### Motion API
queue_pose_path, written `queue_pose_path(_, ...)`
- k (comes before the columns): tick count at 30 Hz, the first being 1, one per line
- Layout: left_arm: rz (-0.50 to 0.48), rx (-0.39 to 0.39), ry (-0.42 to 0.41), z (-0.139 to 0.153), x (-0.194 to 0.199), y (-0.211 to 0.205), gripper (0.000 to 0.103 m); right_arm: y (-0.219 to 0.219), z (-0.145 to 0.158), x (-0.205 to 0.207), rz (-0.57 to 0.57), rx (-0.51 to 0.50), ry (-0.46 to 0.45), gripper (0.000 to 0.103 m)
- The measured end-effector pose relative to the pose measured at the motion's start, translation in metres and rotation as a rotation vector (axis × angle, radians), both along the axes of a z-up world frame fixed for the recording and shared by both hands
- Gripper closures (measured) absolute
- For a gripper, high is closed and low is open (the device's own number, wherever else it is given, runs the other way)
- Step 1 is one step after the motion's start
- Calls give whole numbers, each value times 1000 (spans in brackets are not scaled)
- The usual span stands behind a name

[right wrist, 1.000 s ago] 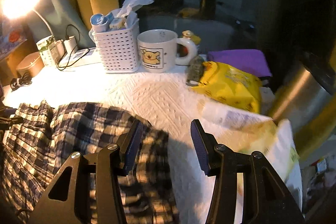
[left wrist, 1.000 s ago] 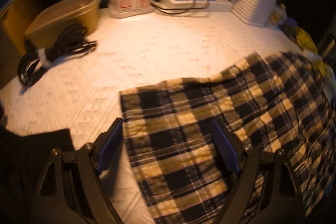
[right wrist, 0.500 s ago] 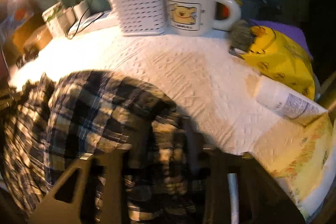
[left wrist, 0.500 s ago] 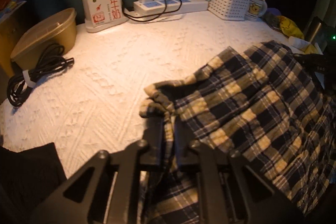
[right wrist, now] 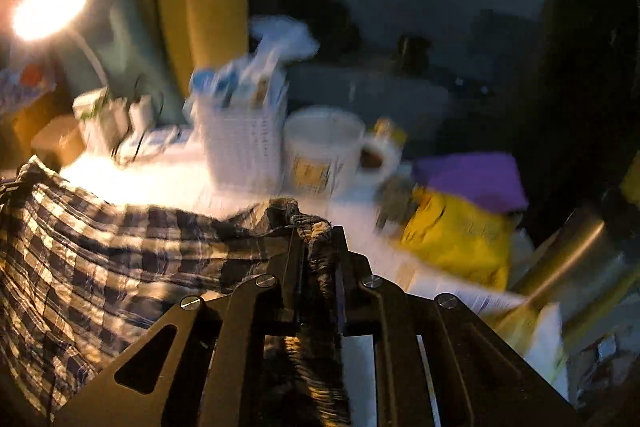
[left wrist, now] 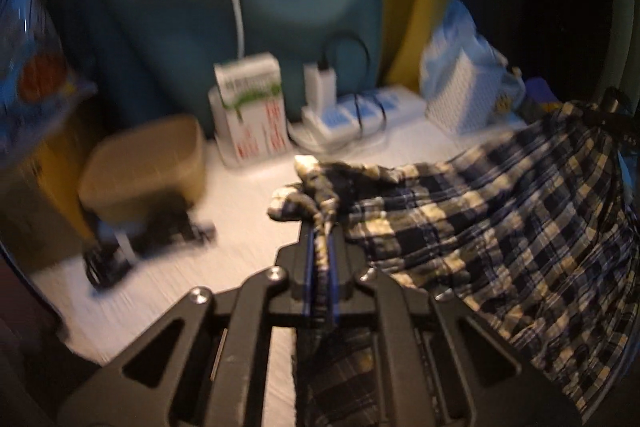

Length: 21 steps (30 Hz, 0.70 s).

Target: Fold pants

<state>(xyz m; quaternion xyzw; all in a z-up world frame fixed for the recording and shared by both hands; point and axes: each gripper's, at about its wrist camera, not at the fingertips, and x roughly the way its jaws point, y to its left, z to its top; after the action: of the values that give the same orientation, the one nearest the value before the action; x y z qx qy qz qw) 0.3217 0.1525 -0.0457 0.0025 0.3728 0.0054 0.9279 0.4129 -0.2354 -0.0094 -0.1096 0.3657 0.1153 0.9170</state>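
Two grippers, one garment: we list them from the fingers outward. Left gripper (left wrist: pixel 321 259), fingers drawn close together with a bunched edge of the plaid pants (left wrist: pixel 500 227) clamped between the blue pads; the cloth runs from that pinch away to our right, sagging in a broad sheet. Right gripper (right wrist: pixel 316 247), likewise closed down on a gathered, ribbed-looking edge of the same pants (right wrist: pixel 100 247), with the cloth trailing off to our left. We judge the long axis of the garment to lie across us, strung between the two grips, each hand holding one end and neither nearer than the other. Both grippers point forward and sit raised, so the held edges appear lifted off the white tablecloth (left wrist: pixel 240 247), though blur leaves the lower hem uncertain. We read the coming move as carrying this held edge forward or over to lay one half on the other. Beyond, on the table: a coiled black cable (left wrist: pixel 152 239), a tan lidded box (left wrist: pixel 148 167), a carton (left wrist: pixel 252 111), a power strip (left wrist: pixel 360 115), a white basket (right wrist: pixel 244 139), a mug (right wrist: pixel 328 151), a yellow bag (right wrist: pixel 456 239).
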Motion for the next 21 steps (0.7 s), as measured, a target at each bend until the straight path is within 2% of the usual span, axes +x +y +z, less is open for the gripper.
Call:
queue_pose_path(2, 9, 9, -19, 7, 12, 8, 97, -1, 8, 12, -13, 14, -24, 90)
queue_pose_path(5, 22, 5, -23, 8, 35, 22, 97, -5, 5, 35, -24, 45, -8, 90)
queue_pose_path(11, 38, 67, 3, -23, 78, 23, 96, 2, -37, 70, -43, 25, 75, 90)
queue_pose_path(13, 52, 55, 40, -39, 92, 26, 93, 3, -52, 79, -59, 21, 105, 90)
queue_pose_path(17, 70, -18, 140, -62, 110, 40, 89, 4, -76, 94, -86, -4, 151, 90)
queue_pose_path(21, 158, -25, 127, -57, 103, 63, 84, 0, -96, 107, -138, -39, 194, 87)
